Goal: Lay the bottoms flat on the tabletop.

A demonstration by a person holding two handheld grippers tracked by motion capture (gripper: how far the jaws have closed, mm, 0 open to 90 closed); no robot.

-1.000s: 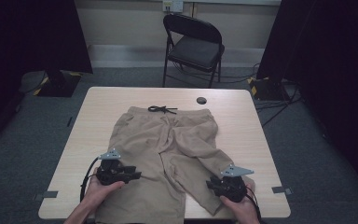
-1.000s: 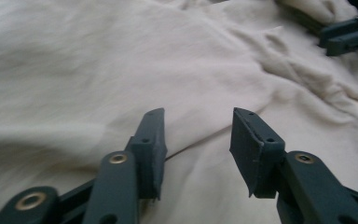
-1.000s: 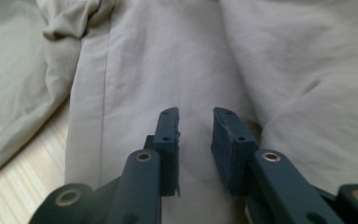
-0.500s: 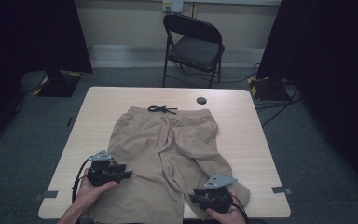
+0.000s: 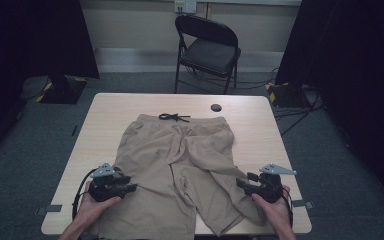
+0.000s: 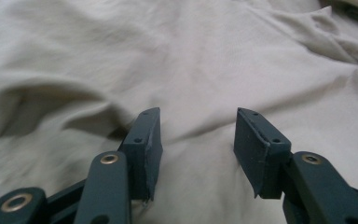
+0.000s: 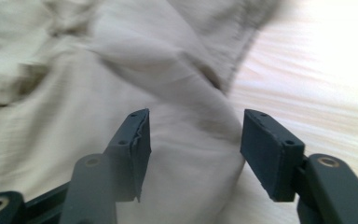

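Khaki drawstring shorts (image 5: 180,170) lie flat mid-table (image 5: 120,107). Left gripper (image 5: 130,187) over their left leg and right gripper (image 5: 240,183) at their right hem both gape, holding nothing.

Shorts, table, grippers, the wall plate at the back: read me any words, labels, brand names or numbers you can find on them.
No readable text anywhere.
Shorts: plain tan cloth, no label showing.
Left gripper and right gripper: plain dark pads, no markings.
Wall plate: too small to read.
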